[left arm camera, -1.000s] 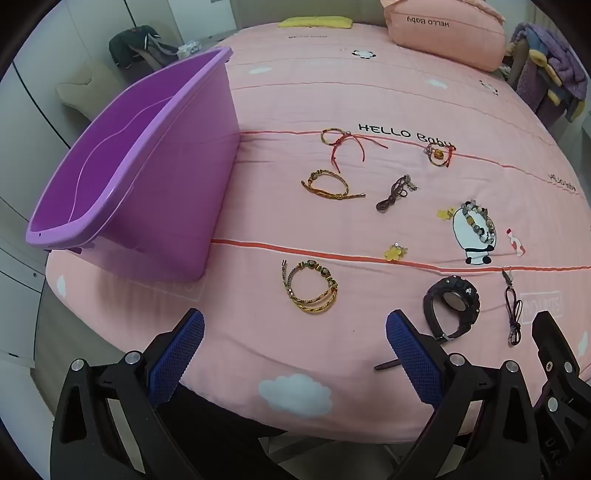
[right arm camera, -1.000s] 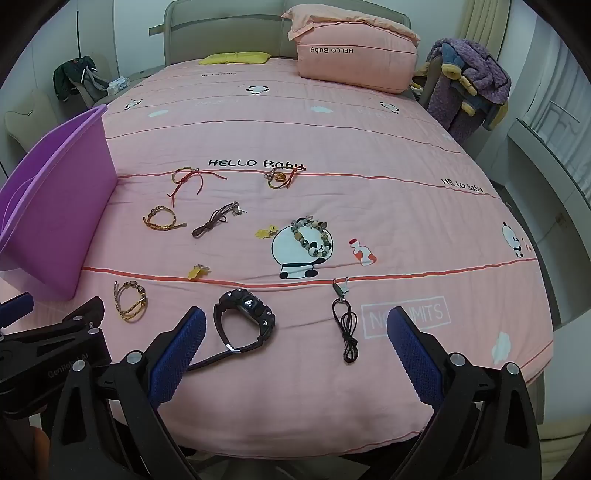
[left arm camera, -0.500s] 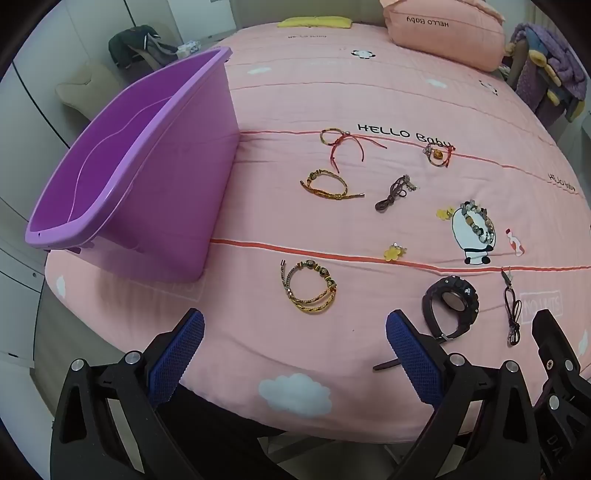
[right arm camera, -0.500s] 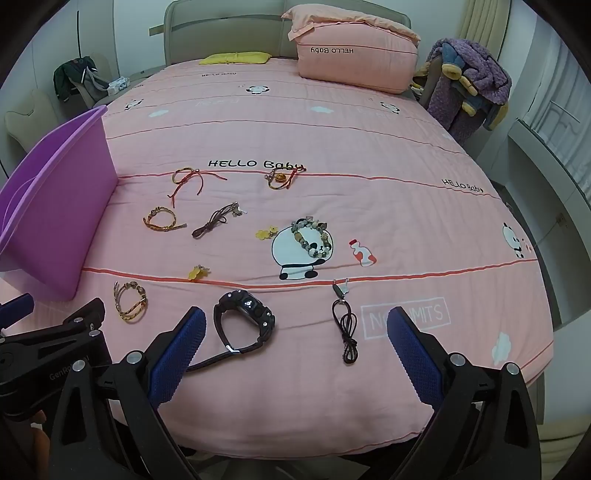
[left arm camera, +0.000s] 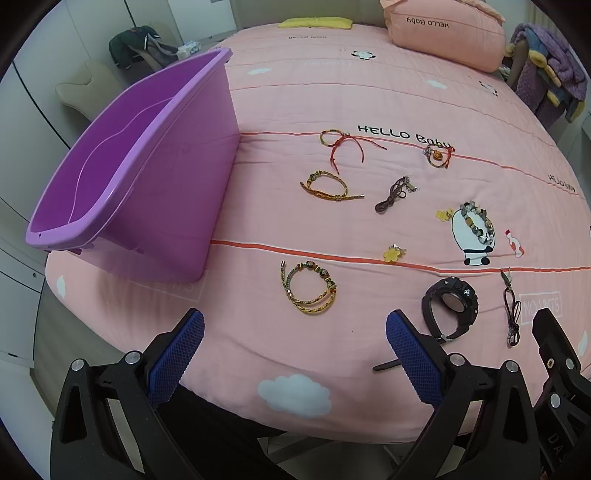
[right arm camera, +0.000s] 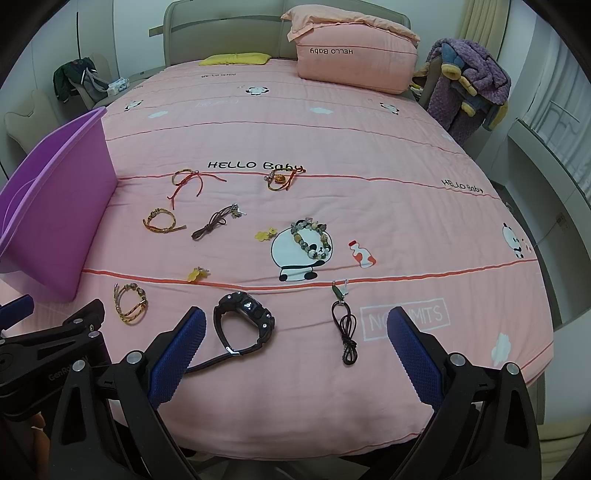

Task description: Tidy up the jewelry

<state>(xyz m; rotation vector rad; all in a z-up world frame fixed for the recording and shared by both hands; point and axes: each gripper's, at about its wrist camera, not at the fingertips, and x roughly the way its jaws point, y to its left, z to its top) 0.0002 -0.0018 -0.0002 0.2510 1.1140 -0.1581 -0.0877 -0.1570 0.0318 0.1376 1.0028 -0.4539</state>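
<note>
We hold both claws low over the near edge of the bed (right arm camera: 369,155), each spread wide and empty: the left gripper (left arm camera: 295,354) with its blue ribbed pads (left arm camera: 177,354) apart, the right gripper (right arm camera: 295,354) the same.

The jewelry lies scattered on the pink quilted cover. The black watch (right arm camera: 243,325) is chunky and plastic-looking, its strap trailing toward the right gripper's left finger. The black cord (right arm camera: 347,332) runs long, pointing away from us, its small pendant at the far end. A braided yellow bracelet (left arm camera: 310,288), doubled and beaded, sits between tub and watch. A stone-bead bracelet (right arm camera: 310,238) rests on the printed panda. Farther off lie a red-string bracelet (left arm camera: 343,146), a woven bracelet (left arm camera: 325,188), a brown cord (left arm camera: 391,194), a charm bracelet (left arm camera: 437,155) and two yellow flower charms (left arm camera: 393,254).

The smooth purple tub (left arm camera: 140,166) stands at the bed's left side. Only the left view shows its hollow inside; only the right view shows the headboard (right arm camera: 229,26) and the whole pillow (right arm camera: 354,59).
</note>
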